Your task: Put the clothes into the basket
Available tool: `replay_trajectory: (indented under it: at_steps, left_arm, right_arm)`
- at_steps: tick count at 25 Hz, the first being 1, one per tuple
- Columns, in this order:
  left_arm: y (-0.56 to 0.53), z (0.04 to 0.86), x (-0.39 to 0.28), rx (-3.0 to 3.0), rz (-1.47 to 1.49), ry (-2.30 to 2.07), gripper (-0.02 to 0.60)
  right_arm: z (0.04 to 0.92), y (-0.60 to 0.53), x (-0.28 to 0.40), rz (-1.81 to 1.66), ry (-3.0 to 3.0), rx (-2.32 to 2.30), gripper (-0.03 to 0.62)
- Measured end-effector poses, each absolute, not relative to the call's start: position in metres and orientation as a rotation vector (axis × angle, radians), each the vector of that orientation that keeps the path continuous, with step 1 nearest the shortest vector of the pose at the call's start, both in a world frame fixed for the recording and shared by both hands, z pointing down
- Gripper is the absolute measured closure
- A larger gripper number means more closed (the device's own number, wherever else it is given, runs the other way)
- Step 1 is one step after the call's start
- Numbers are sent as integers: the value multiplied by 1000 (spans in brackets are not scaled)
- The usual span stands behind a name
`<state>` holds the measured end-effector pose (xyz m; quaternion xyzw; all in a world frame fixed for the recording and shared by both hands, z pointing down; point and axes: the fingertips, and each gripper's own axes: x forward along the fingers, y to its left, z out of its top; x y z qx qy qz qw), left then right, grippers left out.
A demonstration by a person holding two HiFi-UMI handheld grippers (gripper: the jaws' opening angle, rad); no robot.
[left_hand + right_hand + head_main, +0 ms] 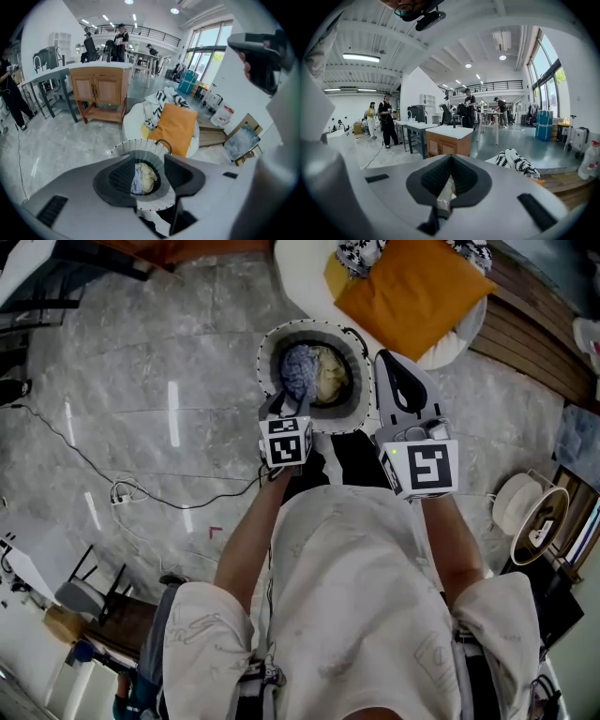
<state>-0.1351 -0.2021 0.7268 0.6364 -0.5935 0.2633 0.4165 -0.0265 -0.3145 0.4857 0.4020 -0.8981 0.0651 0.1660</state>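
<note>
Soft clothes, easy to pinch, two already in the basket

A blue piece point(300, 369) and a cream piece point(330, 379) lie crumpled inside the basket point(266, 360), which stands on the floor just in front of the person. I judge them light, limp and not fragile: they will sag and trail when lifted, so a bunched fold near the middle gives a surer hold than an edge. An orange cloth point(412, 287) and a black-and-white patterned piece point(359, 251) lie outside the basket, on a white cushion point(305, 277) just beyond it. These look equally soft, and the orange one is larger and likely to drag.

The left gripper point(147, 176) hangs above the basket with its jaws spread wide and nothing between the pads; the clothes show far below through the gap. The right gripper point(450, 161) is beside it, jaws pressed together at the tips, empty.

No brand or label can be read on the clothes or basket; the only print is the square markers on the gripper cubes
</note>
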Motion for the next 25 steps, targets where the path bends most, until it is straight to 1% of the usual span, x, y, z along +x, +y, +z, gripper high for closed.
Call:
replay_trajectory:
  at_steps: [10, 19, 25]
  left_arm:
    - [-219, 585, -146, 1827, 425, -1767, 403]
    - [-235, 466, -149, 2027, 331, -2017, 416]
    - [-245, 393, -144, 2125, 222, -2134, 446]
  right_arm:
    - [452, -302, -14, 158, -2586, 1216, 606]
    - [407, -294, -6, 121, -2683, 1240, 606]
    - [361, -304, 7, 64, -2752, 1322, 606]
